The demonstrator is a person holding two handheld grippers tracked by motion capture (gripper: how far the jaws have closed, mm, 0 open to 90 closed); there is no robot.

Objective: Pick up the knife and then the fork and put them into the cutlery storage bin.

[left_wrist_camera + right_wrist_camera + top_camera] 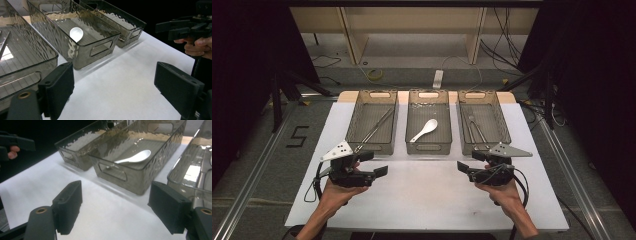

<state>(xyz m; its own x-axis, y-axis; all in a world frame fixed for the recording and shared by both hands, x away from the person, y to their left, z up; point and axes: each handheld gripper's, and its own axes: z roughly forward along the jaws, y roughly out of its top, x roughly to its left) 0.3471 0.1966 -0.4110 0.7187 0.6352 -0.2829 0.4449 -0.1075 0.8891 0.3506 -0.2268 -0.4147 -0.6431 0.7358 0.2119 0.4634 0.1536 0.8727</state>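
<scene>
both grippers [381,164] [468,162] gape, seemingly empty, near the spoon [424,130].

Left bin [15,57] cut by frame edge, right bin's utensils [475,127] too small to identify (tongs perhaps)

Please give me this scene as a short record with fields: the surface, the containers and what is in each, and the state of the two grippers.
surface: white table top
containers: three smoky clear bins in a row at the far side
left bin: long thin metal utensils, likely chopsticks
middle bin: one white spoon
right bin: metal utensils, one looks like a fork
left gripper: jaws open, nothing between them, over the table before the left bin
right gripper: jaws open, nothing between them, before the right bin
</scene>
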